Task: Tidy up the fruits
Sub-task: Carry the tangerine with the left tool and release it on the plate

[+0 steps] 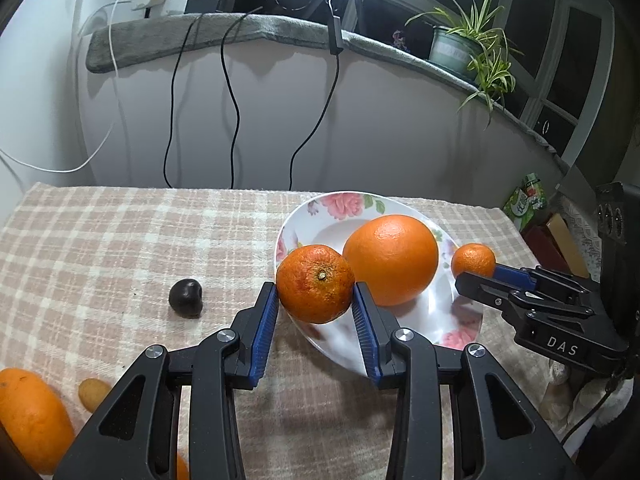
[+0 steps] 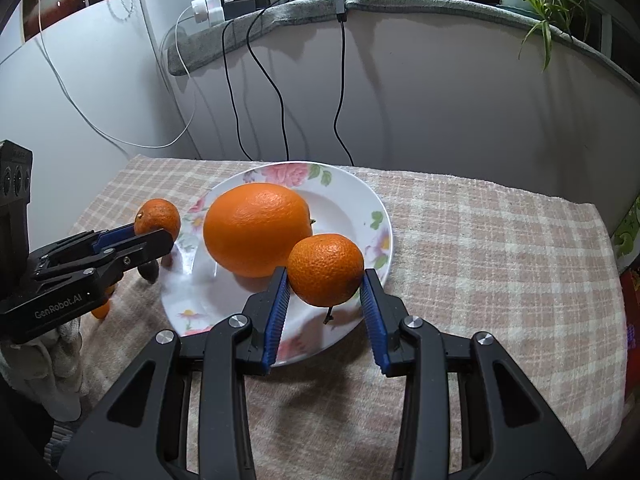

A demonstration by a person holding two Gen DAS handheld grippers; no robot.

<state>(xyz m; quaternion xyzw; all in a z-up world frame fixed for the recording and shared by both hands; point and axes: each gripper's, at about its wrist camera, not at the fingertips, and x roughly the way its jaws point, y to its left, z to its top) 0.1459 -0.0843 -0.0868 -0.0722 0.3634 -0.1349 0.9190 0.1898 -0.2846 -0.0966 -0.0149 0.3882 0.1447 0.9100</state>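
Your left tongs [image 1: 315,298] pinched a reddish mandarin [image 1: 315,283] at the near-left rim of the floral plate [image 1: 320,210], just beside the big orange [image 1: 391,259] lying in the plate. Your right tongs [image 2: 325,300] pinched a smaller mandarin [image 2: 325,269] over the plate's near-right rim, also close against the big orange. A dark fruit [image 1: 186,298] lay left of the plate on the checked surface [image 1: 120,248].
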